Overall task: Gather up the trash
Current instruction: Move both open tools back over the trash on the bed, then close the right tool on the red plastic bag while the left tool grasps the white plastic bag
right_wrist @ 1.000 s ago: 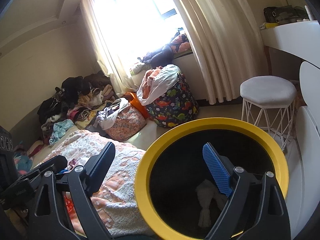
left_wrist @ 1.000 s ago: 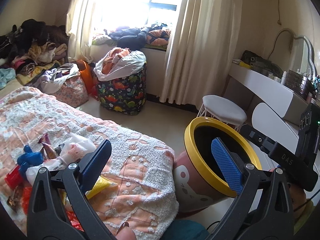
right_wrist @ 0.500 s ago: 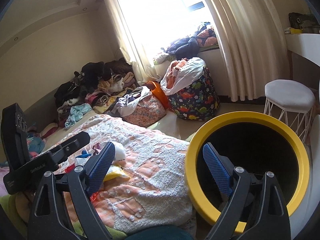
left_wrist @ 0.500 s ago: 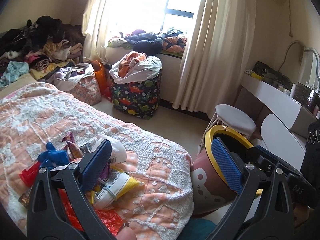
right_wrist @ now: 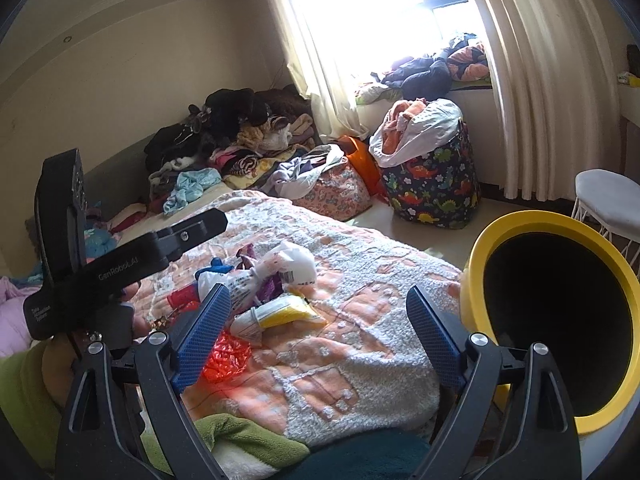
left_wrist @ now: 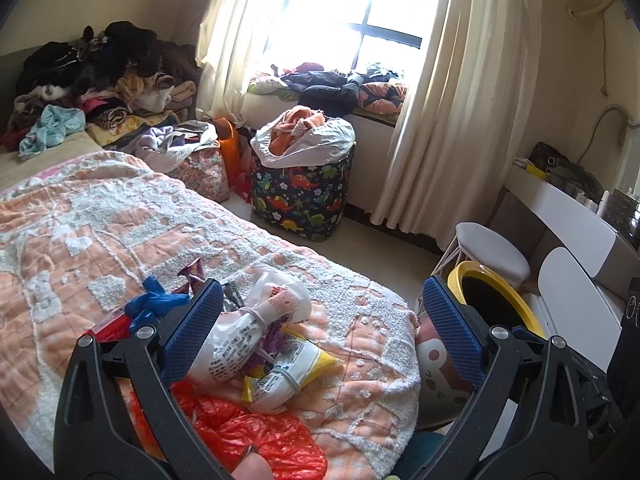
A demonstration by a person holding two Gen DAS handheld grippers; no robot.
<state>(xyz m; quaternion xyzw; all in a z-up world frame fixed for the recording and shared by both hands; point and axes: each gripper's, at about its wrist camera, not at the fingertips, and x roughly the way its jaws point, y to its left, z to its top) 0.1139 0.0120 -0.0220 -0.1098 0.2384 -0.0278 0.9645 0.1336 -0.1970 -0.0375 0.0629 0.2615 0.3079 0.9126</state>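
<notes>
Left gripper (left_wrist: 324, 330) spread wide, nothing between its 2 blue pads, poised over the trash pile (left_wrist: 256, 344) on the orange-and-white bedspread (left_wrist: 100, 240); right gripper (right_wrist: 318, 330) likewise wide apart and empty, above the same bed. Pile holds a white plastic bag (left_wrist: 276, 300), a yellow-and-white wrapper (left_wrist: 292, 368), a crumpled red bag (left_wrist: 248, 436), a blue scrap (left_wrist: 154, 304). Yellow-rimmed bin (right_wrist: 560, 320) just beside the bed's right edge, mouth tilted toward the right wrist camera, interior dark; white stool (left_wrist: 492, 252) behind it; dinosaur-print hamper (left_wrist: 304, 196) near the window.
</notes>
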